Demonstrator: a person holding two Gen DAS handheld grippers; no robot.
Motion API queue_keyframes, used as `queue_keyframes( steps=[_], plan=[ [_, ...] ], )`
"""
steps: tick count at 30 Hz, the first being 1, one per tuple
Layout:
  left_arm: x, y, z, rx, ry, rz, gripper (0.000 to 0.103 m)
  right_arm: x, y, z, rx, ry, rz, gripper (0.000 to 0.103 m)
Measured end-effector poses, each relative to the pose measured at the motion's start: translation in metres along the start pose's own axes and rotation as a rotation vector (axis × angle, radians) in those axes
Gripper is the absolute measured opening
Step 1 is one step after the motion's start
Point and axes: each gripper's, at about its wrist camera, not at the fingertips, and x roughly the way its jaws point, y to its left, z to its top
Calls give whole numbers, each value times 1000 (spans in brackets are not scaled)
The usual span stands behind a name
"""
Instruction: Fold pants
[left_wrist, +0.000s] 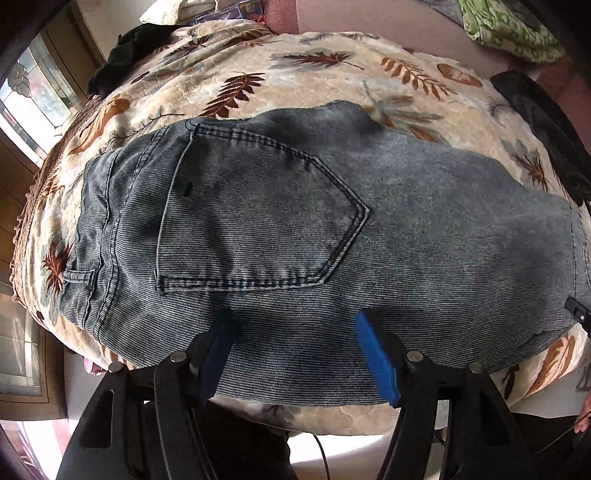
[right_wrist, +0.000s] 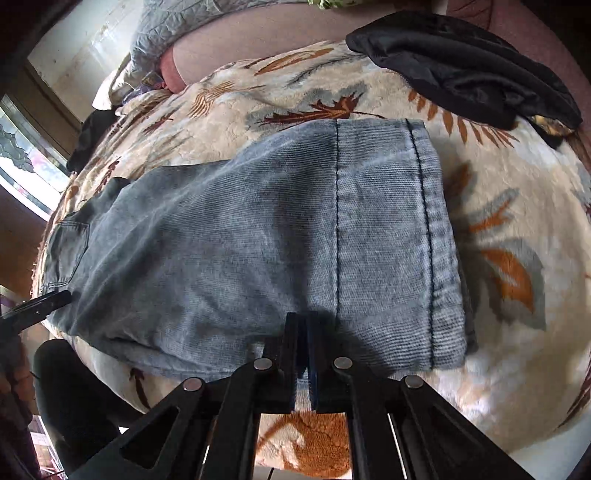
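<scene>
Grey-blue denim pants (left_wrist: 295, 229) lie flat on a leaf-patterned blanket (left_wrist: 295, 74), folded lengthwise, back pocket (left_wrist: 258, 221) up at the waist end. My left gripper (left_wrist: 295, 325) is open, its blue pads over the near edge below the pocket. In the right wrist view the pants (right_wrist: 240, 240) show their hemmed leg end (right_wrist: 424, 240). My right gripper (right_wrist: 303, 325) is shut, fingertips at the near edge of the leg; I cannot tell if cloth is pinched. The right gripper's tip shows in the left wrist view (left_wrist: 578, 312).
A black garment (right_wrist: 461, 70) lies on the blanket at the far right, also in the left wrist view (left_wrist: 543, 129). Another dark garment (left_wrist: 133, 51) lies at the far left. A green patterned cloth (left_wrist: 509, 29) sits behind. The blanket's near edge (right_wrist: 306, 443) is close.
</scene>
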Motion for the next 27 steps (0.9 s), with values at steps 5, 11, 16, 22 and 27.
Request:
queue_keyframes(
  steps=[5, 11, 16, 22, 27],
  plan=[
    [-4, -14, -4, 53, -2, 33, 68, -12, -11, -36, 56, 31, 40, 6],
    [-79, -40, -10, 129, -230, -37, 68, -69, -2, -25, 24, -240, 74, 6],
    [-149, -67, -12, 192, -451, -1, 73, -106, -1, -23, 126, -442, 101, 6],
    [-195, -88, -3, 210, -576, 15, 80, -130, 10, -12, 197, -579, 152, 6],
    [-210, -102, 1, 220, -651, 74, 83, -166, 22, -22, 188, -757, 109, 6]
  ],
)
